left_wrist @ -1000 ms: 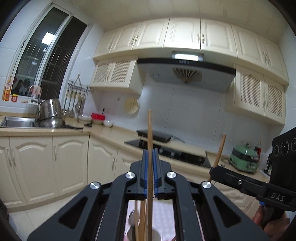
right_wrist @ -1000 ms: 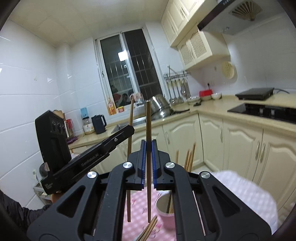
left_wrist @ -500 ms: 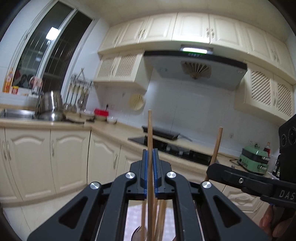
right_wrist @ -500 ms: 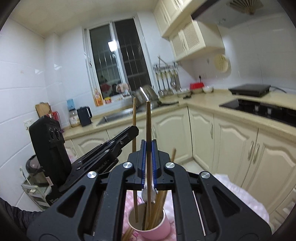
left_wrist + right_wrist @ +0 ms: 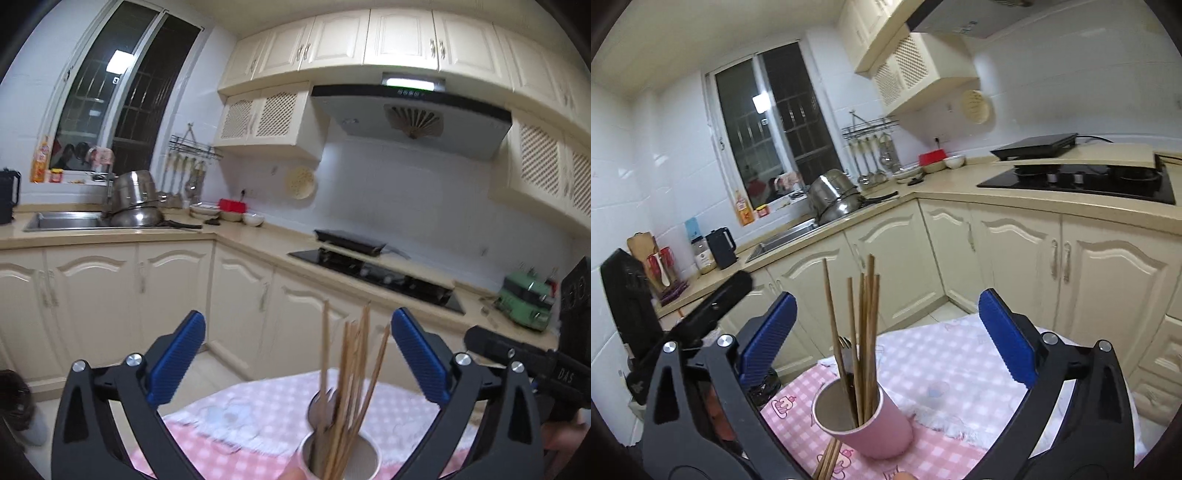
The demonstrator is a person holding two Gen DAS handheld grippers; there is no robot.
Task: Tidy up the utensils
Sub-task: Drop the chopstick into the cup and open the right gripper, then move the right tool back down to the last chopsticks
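Observation:
A pink cup stands on the pink checked tablecloth and holds several wooden chopsticks and a metal utensil. The left wrist view shows the same cup and chopsticks from the other side. My right gripper hangs just above the cup, its jaws opening wide, with the chopstick tops between the blue pads and touching neither. My left gripper stands the same way, jaws opening, pads off the chopsticks. More chopsticks lie on the cloth in front of the cup.
The small table is ringed by cream cabinets. A countertop carries a black hob, and a sink with steel pots sits under the window. A green appliance stands at the far right. A person's hand holds the right gripper's handle.
Both grippers have opened and let go of the single chopstick each held upright. Those chopsticks now stand in the cup. Both grippers have sunk and tilted down toward it.

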